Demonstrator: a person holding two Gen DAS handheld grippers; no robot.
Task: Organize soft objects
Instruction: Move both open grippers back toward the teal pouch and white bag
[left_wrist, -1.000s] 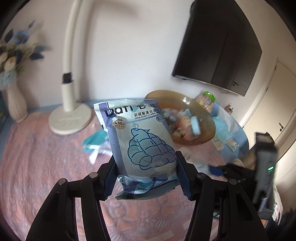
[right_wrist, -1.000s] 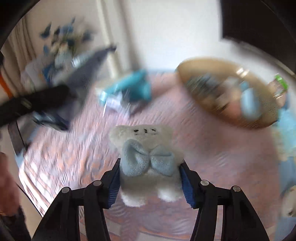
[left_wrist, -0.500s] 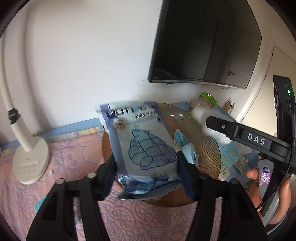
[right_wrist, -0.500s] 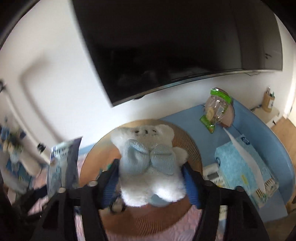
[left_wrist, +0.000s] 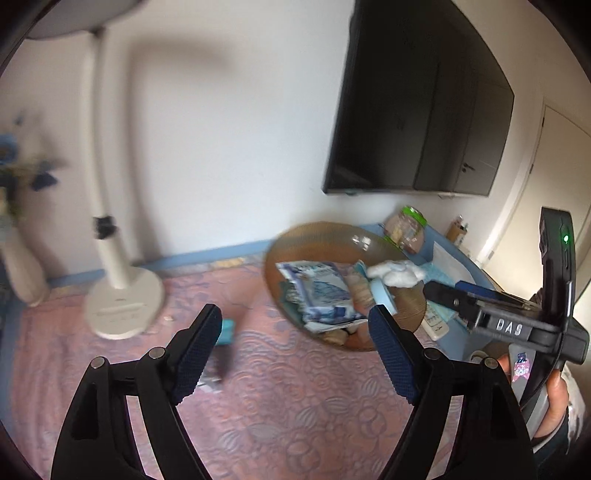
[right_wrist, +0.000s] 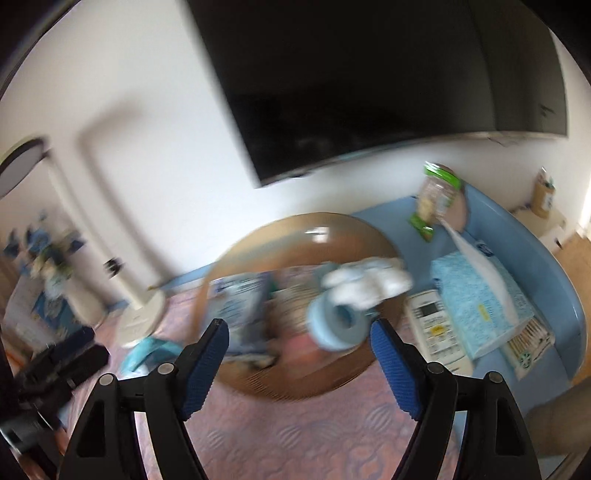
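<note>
Left tongs (left_wrist: 295, 339): jaws just opened wide, nothing between them. Right tongs (right_wrist: 299, 354): likewise just opened, empty. Blue-white wipes packet (left_wrist: 319, 291): lying in brown woven basket (left_wrist: 314, 232), left part. White plush bear (left_wrist: 397, 273): in same basket, right part, beside pale blue tape roll (right_wrist: 332, 325). Basket on pink-patterned surface (left_wrist: 295, 424). White lamp base (left_wrist: 123, 306) well left of basket.

The basket (left_wrist: 334, 236) sits on the worktop (left_wrist: 295, 406) near the back wall, below the screen (left_wrist: 417, 110). In it the pouch (left_wrist: 321, 291) lies left, the plush toy (left_wrist: 397, 273) right (apparently resting on a roll (right_wrist: 334, 325)). The lamp base (left_wrist: 123, 306) stands well left; the tissue box (right_wrist: 480, 295) lies right of the basket.
</note>
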